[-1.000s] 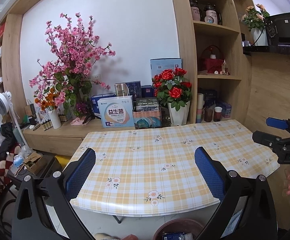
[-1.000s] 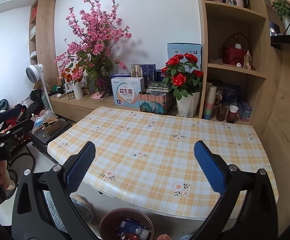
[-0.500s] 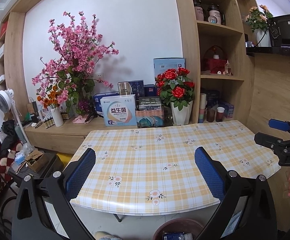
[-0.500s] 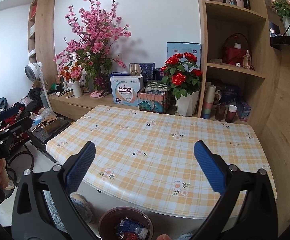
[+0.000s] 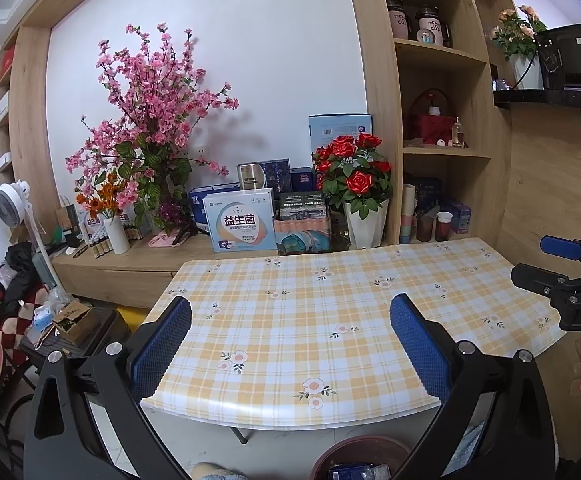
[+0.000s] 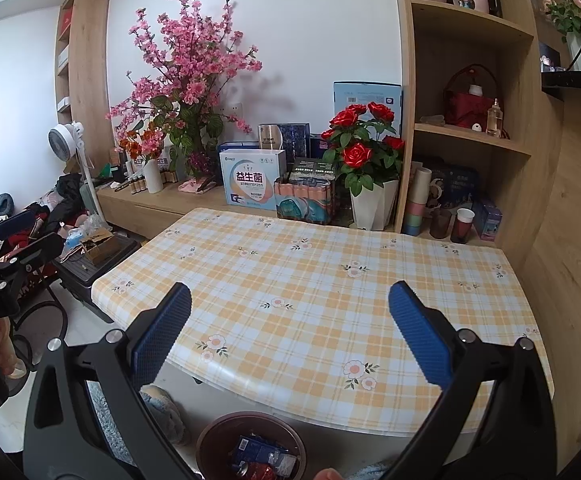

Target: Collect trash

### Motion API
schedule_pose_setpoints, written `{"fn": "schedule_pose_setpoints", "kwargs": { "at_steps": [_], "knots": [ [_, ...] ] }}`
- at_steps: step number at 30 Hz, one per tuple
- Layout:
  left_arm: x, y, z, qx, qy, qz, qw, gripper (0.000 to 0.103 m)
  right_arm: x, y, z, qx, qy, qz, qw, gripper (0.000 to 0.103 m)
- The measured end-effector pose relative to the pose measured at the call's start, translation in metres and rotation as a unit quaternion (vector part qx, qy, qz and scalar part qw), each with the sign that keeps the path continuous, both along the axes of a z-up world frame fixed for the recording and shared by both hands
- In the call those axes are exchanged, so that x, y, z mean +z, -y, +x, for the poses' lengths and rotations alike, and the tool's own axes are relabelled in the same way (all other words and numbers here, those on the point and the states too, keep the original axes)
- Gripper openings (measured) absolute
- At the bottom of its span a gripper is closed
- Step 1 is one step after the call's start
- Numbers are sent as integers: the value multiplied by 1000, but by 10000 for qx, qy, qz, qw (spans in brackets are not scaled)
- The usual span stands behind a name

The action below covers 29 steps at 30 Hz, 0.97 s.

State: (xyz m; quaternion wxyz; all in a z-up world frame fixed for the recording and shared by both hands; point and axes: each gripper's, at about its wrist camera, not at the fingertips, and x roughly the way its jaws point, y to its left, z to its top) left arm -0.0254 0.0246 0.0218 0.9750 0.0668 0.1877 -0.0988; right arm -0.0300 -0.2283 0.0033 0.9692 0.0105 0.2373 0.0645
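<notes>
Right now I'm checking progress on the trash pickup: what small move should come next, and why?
Probably just lower both grippers and stop. The tabletop shows no trash, the bin below its near edge already holds wrappers, and the left gripper and right gripper are open and empty.

We see a table (image 6: 310, 280) w/ yellow plaid, flower-print cloth; nothing lies on it. Behind it, a low wood ledge (image 5: 138, 264) carries boxes (image 5: 239, 224), a white rose pot (image 5: 364, 222) & a vase (image 5: 115, 234). Floor below holds a brown bin (image 6: 214, 438).
</notes>
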Motion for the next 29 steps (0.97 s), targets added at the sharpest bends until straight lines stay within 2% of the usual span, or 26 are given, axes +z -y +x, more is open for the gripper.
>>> {"fn": "schedule_pose_setpoints", "kwargs": {
  "at_steps": [29],
  "knots": [
    [1, -6, 0, 44, 25, 102, 9999, 97, 1, -1, 1, -9, -16, -5, 10000, 97]
  ]
}}
